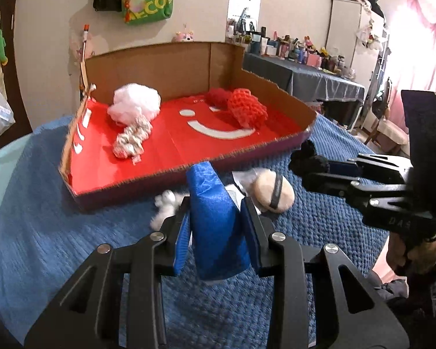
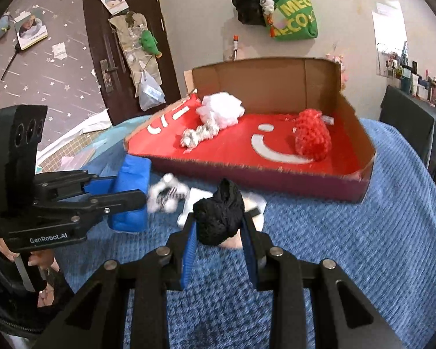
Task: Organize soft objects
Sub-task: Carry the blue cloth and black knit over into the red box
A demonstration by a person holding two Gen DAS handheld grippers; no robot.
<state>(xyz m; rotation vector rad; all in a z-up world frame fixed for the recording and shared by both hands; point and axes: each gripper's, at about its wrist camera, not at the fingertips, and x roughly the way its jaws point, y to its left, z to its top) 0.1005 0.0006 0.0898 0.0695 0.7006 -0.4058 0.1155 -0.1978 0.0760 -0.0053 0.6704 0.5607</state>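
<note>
Through the left wrist view, our left tongs [image 1: 215, 226] clamp a blue fabric block [image 1: 215, 221], boxy and plush, just before the cardboard tray [image 1: 165, 171]. Through the right wrist view, our right tongs [image 2: 219, 226] pinch a crumpled black knit wad [image 2: 219, 218] near that tray [image 2: 276, 177].

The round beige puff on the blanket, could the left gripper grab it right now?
Probably not yet. The left gripper is already shut on the blue sponge, so its jaws are full. The beige puff lies just beyond, uncovered.
</note>
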